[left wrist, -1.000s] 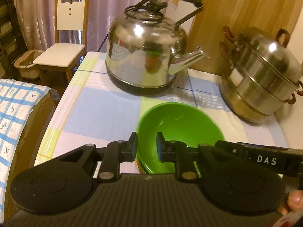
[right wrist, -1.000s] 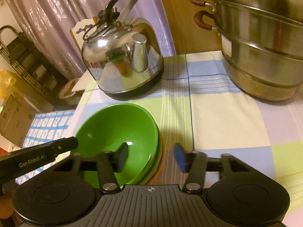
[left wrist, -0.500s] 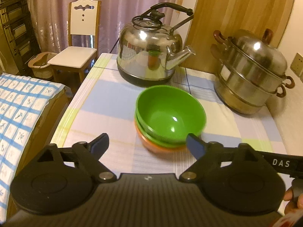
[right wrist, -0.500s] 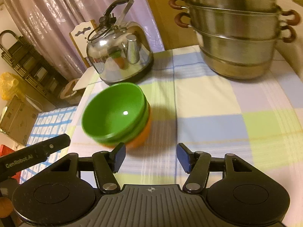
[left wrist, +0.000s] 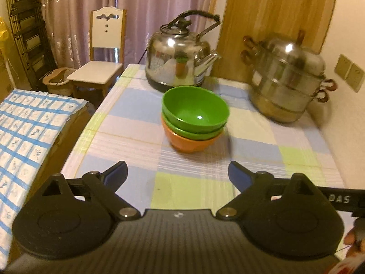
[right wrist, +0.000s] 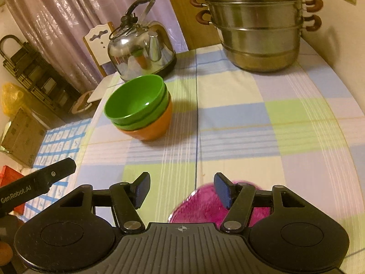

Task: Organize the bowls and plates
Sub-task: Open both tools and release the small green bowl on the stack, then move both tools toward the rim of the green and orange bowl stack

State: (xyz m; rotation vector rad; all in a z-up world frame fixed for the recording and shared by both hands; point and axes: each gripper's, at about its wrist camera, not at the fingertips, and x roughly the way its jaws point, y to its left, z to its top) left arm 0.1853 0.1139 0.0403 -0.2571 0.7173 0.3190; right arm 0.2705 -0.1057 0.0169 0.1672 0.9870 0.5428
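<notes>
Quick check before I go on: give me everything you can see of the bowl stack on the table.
The bowl stack is three nested bowls, upright: two glossy green ones, plastic by the look, sitting in an orange one at the bottom. The top green bowl is empty, with a light glint inside. The stack stands on the checked tablecloth, just in front of the steel kettle; whether they touch is unclear. Neither gripper touches it.

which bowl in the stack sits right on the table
The orange bowl. It is at the bottom on the cloth, with two green bowls nested inside it, neither of which touches the table.
</notes>
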